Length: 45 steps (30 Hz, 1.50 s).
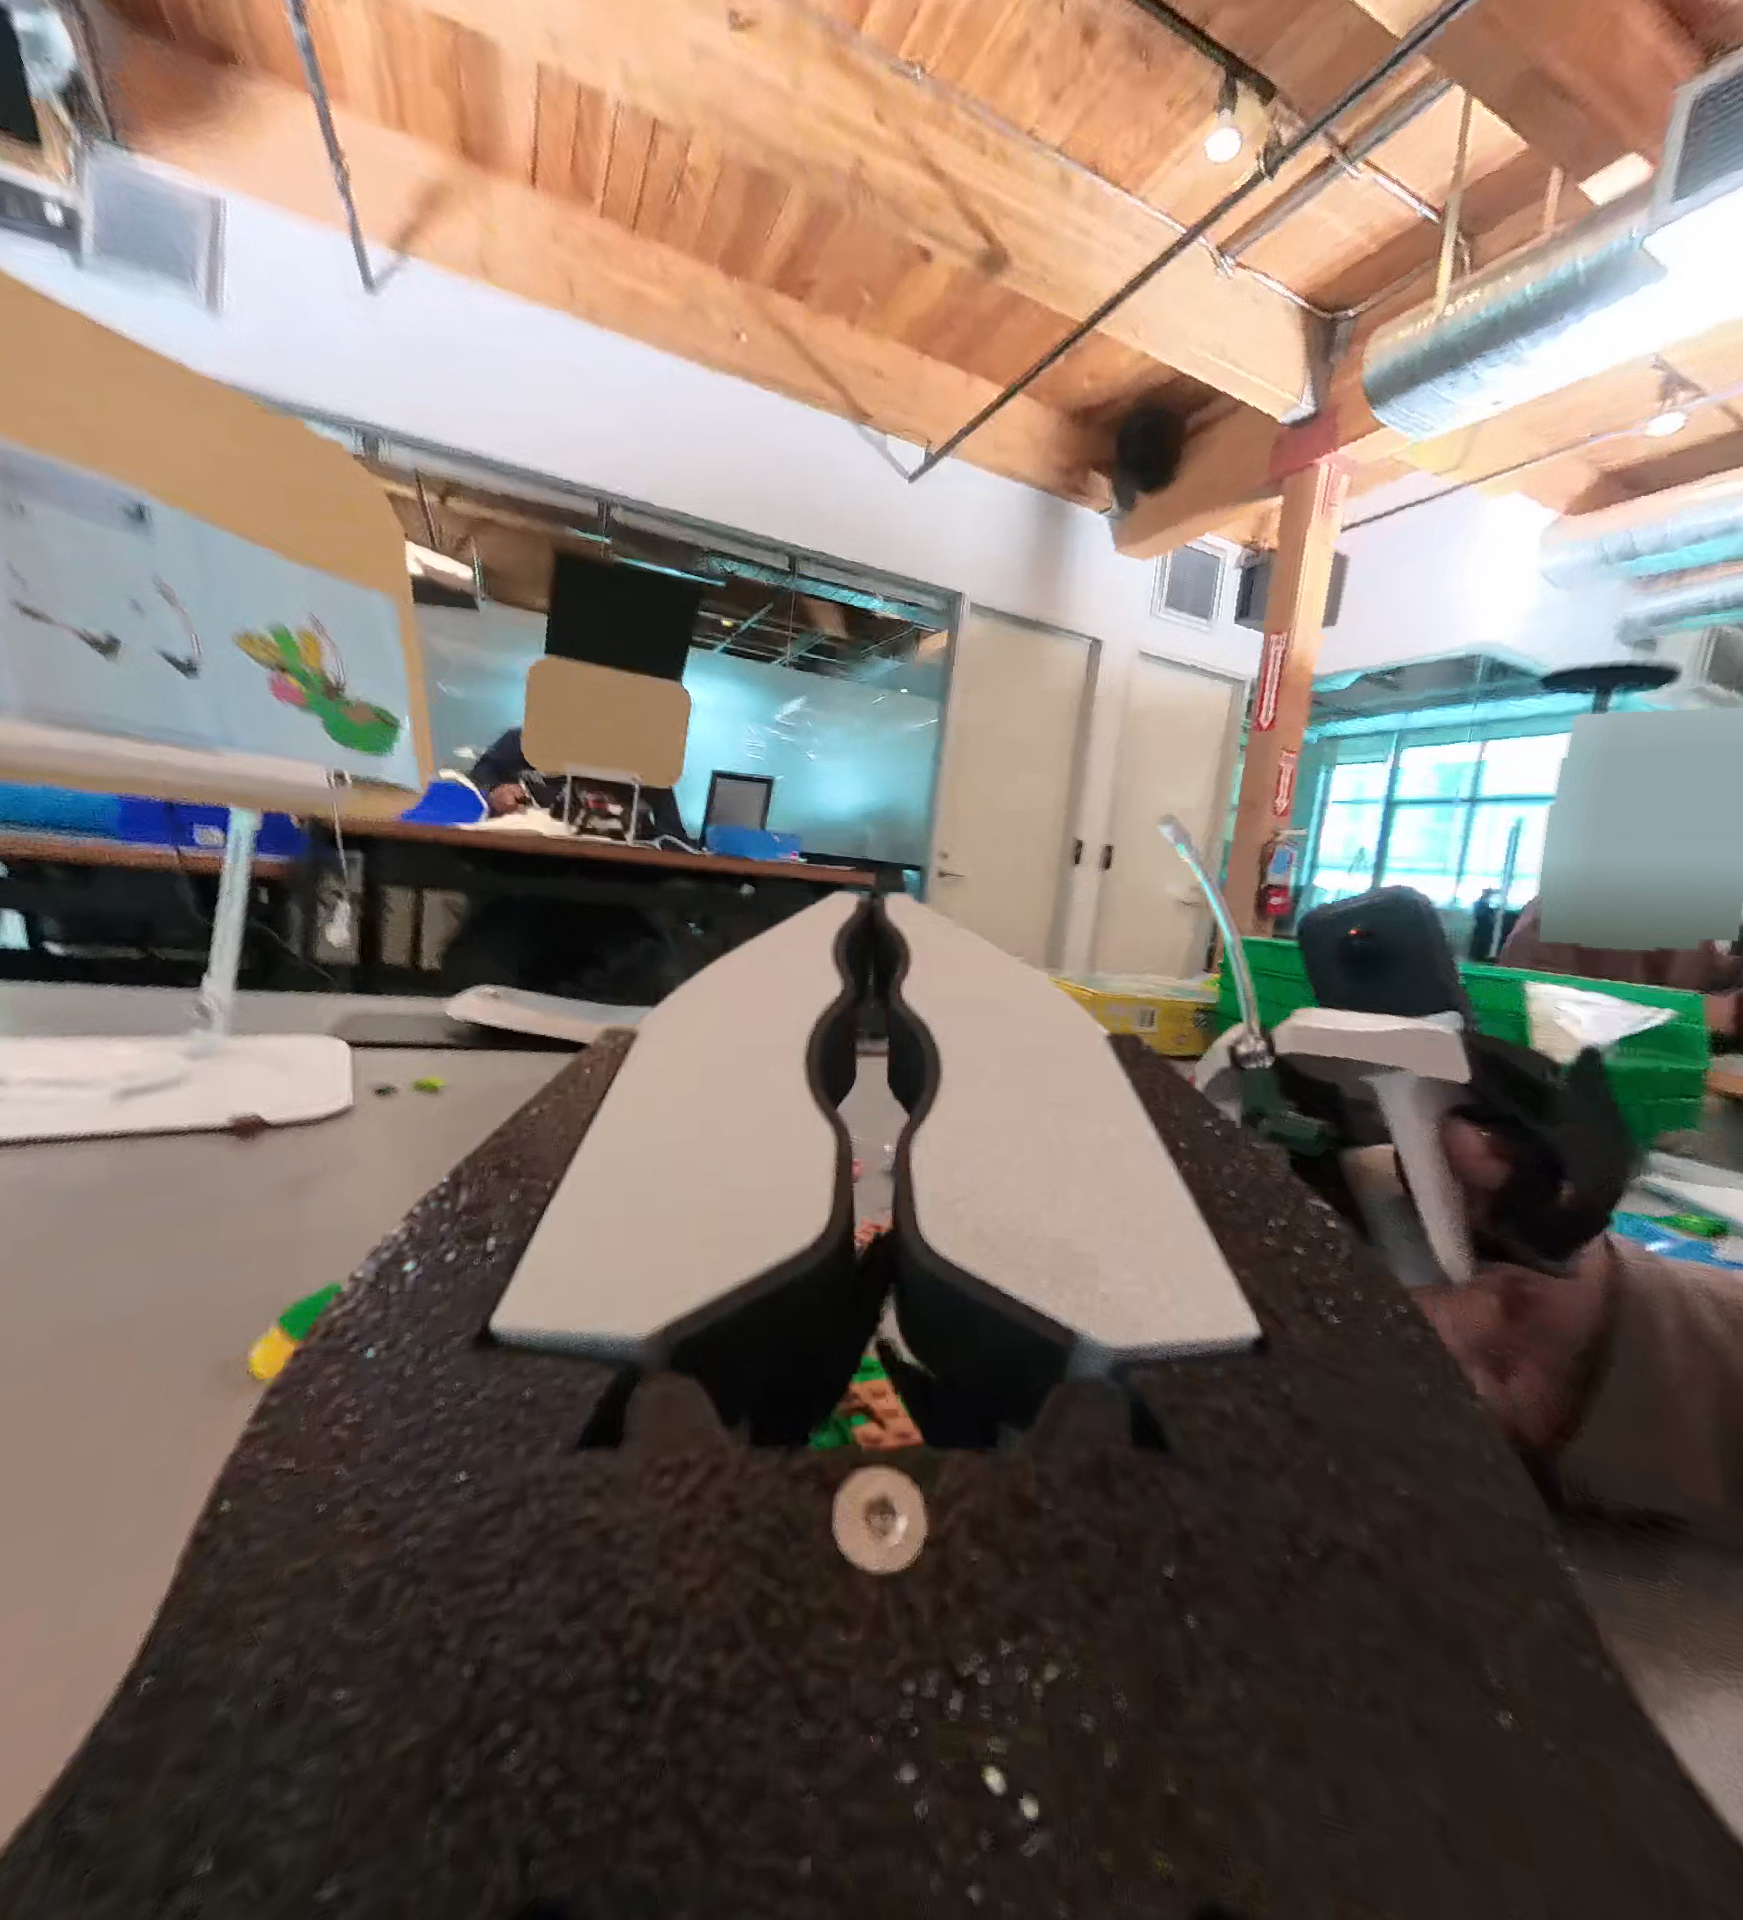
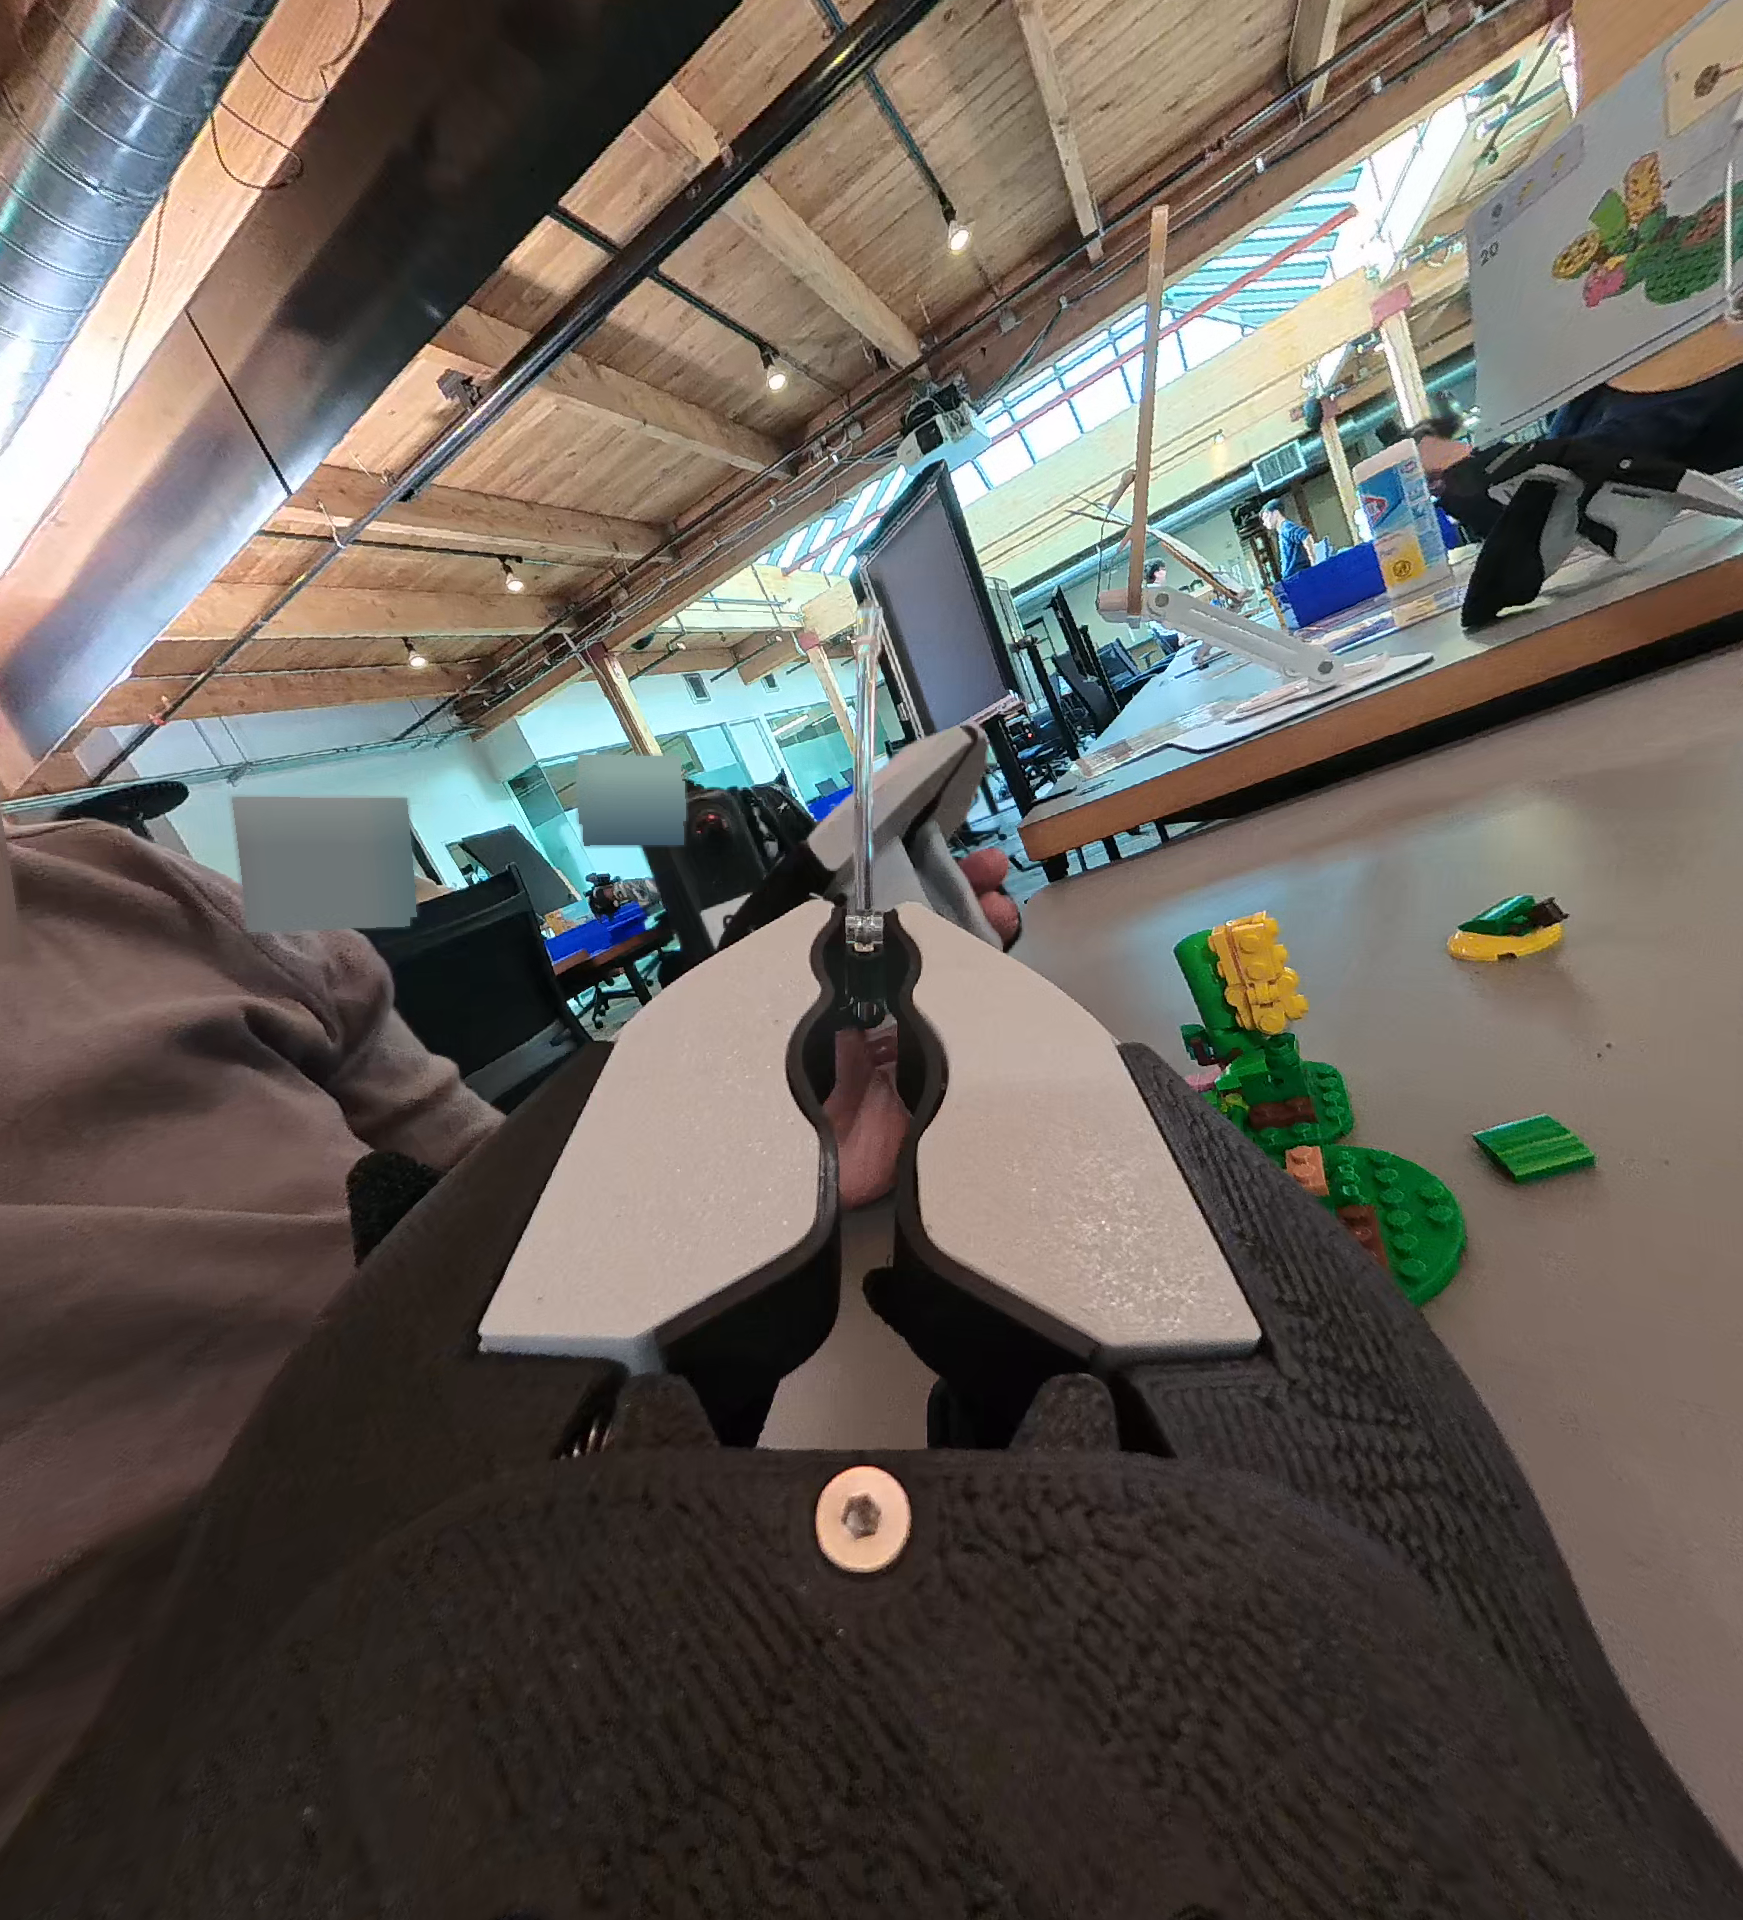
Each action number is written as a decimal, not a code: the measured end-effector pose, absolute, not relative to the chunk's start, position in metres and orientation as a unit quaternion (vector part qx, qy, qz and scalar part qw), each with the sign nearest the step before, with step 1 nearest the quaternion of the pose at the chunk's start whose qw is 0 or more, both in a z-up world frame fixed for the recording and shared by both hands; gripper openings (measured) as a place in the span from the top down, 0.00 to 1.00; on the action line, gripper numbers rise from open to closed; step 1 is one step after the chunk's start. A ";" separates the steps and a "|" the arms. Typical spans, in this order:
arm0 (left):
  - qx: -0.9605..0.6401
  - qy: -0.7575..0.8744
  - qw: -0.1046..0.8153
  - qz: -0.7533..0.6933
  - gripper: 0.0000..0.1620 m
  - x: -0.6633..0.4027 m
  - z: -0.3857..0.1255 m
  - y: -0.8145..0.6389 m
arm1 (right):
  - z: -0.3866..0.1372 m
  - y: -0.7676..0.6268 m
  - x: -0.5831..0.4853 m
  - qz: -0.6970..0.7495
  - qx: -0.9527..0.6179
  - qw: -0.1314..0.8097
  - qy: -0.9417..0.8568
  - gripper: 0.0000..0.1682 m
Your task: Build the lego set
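Observation:
My right gripper (image 2: 862, 935) is shut on the base of a clear curved rod (image 2: 865, 769), which stands up from its tips. In the left wrist view the right gripper (image 1: 1293, 1070) is off to the right, with the rod (image 1: 1210, 914) and a dark green part at its tip. My left gripper (image 1: 872, 920) is shut, with nothing seen between its tips; it also shows in the right wrist view (image 2: 924, 800), just behind the rod. The lego build (image 2: 1262, 1039), with green round plates and yellow and brown bricks, stands on the grey table right of my right gripper. Part of it shows under the left gripper (image 1: 872, 1413).
A loose green tile (image 2: 1532, 1148) and a small yellow-and-green piece (image 2: 1506, 930) lie on the table (image 2: 1625, 1455). The instruction booklet (image 2: 1677, 208) hangs on a white stand (image 1: 119, 1081). Green bins (image 1: 1573, 997) and a yellow box (image 1: 1137, 1003) sit behind. People sit at other tables. The gap from one gripper's tips to the other's is roughly 10 cm.

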<state>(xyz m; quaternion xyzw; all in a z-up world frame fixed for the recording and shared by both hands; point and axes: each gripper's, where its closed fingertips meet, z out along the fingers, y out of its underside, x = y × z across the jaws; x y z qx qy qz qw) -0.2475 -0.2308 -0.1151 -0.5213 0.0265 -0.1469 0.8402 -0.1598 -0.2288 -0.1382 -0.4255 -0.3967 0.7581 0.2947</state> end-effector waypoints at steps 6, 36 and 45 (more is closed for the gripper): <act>-0.561 0.031 0.821 -0.106 1.00 -0.247 -0.126 -0.218 | -0.138 -0.225 -0.160 0.757 -0.428 0.304 -0.389 0.98; -0.548 0.096 0.790 -0.258 1.00 -0.215 -0.126 -0.221 | -0.120 -0.181 -0.145 0.682 -0.454 0.501 -0.281 0.98; -0.592 0.266 0.758 0.065 0.77 -0.171 -0.152 -0.211 | -0.125 -0.197 -0.158 0.672 -0.478 0.477 -0.305 0.98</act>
